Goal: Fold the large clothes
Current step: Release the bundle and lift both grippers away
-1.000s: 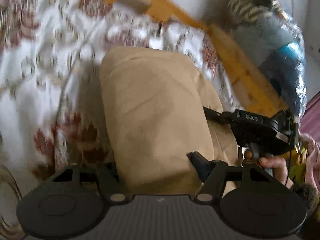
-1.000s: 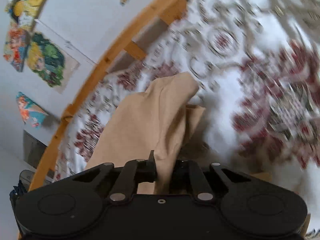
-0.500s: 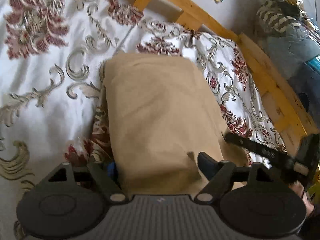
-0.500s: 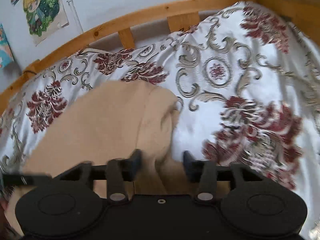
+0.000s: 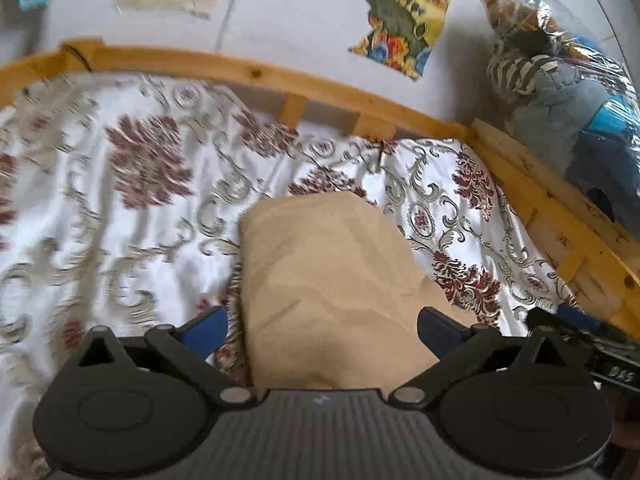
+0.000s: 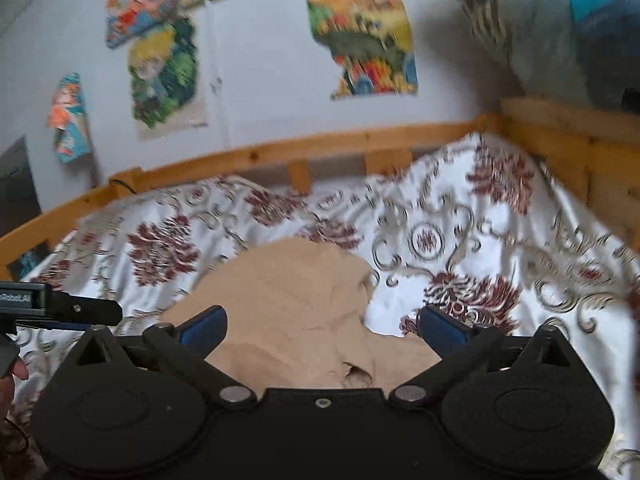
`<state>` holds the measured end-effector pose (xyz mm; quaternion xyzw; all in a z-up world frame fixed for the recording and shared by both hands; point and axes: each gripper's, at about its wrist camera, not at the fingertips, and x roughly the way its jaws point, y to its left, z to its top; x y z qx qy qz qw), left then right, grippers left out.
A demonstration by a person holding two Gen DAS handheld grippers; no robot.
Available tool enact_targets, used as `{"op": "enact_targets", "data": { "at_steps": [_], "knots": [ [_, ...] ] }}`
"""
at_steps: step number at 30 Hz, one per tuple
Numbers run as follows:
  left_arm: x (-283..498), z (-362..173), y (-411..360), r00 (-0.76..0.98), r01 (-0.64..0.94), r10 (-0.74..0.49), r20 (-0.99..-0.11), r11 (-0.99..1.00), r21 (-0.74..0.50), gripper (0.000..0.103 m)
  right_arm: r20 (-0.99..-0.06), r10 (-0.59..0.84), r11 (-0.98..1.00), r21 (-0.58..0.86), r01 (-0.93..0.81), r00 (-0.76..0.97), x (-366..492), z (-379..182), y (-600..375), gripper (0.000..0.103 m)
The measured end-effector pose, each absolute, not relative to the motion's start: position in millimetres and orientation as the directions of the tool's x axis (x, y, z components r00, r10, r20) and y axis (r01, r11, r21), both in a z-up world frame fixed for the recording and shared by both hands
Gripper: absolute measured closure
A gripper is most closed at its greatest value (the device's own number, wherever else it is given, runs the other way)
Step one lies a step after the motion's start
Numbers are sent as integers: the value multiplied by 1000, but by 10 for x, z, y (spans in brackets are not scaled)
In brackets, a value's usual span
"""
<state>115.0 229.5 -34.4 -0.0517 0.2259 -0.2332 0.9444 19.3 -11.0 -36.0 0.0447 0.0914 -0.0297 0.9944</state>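
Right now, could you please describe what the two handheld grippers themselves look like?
Both the left gripper and right gripper are black, with two round discs, linkage arms on silver pivot pins, and blue fingertip pads. The left's central body is ribbed grey; the right's is plain black with one screw.

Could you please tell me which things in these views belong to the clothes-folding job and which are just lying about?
Part of the job:
- folded tan garment
- left gripper, open
- right gripper, open
- floral bedspread, the folding surface

Just lying about:
- cartoon posters on the wall
- wooden bed rail
- plastic-wrapped bundle of clothes
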Motion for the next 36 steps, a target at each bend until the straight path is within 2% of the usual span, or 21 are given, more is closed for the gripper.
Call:
{"op": "enact_targets", "data": {
  "at_steps": [5, 10, 14, 18, 23, 36],
  "knots": [
    [554, -416, 2434, 864, 330, -337, -374, 940, -84, 1, -140, -91, 994, 48, 98, 986, -346, -375, 98, 1],
    [215, -670, 2546, 860, 306, -313, -403, 949, -83, 1, -153, -121, 991, 41, 129, 981, -713, -509, 239, 1],
    [56, -828, 2530, 855, 335, -312, -414, 942, -19, 1, -137, -180, 980, 58, 189, 974, -964, -652, 321, 1],
    [-24, -870, 2477, 868, 357, -319, -381, 934, 30, 1, -118, -224, 971, 61, 232, 968, -1119, -816, 350, 1],
    [13, -933, 2491, 874, 343, -312, -373, 939, 17, 1, -96, -257, 964, 47, 263, 962, -1212, -973, 374, 1],
    [117, -1053, 2516, 861, 353, -307, -406, 935, 43, 1, -178, -263, 955, 91, 282, 948, -1077, -1058, 291, 1]
  ]
}}
